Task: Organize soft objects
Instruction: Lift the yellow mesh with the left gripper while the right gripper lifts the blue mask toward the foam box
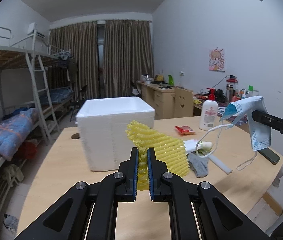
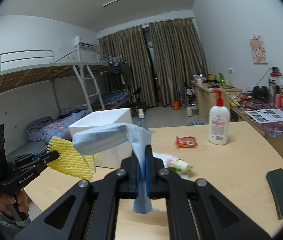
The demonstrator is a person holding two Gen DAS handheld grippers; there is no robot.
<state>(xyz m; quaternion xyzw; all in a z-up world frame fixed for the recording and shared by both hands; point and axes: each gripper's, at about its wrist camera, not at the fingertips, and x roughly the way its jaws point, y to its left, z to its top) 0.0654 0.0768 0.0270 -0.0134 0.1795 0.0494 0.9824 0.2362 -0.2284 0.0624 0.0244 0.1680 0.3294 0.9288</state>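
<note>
Yellow foam netting is pinched in my left gripper, jaws nearly together with the mesh squashed between the blue pads, and it's lifted clear of the counter, hanging just in front of the white foam box. Over on my right gripper, jaws clamped tight on a blue face mask; the mask drapes out past the fingertips, ear loops dangling free, also up in the air and off the counter. From the right wrist view the mask sits right in front of the box, with the netting just to its left.

So both hands are loaded, and my read is we're mid-carry toward that box, which stands at the counter's far left corner. I can't see inside it from either camera, so whether anything is already in there, I can't tell.

What's left on the counter, as far as I can see: a grey sock near the middle, a white packet with a floral print beside it. Those look like the next soft things. The lotion bottle, the red snack packet and the dark phone near the right edge I judge are not part of the job.
</note>
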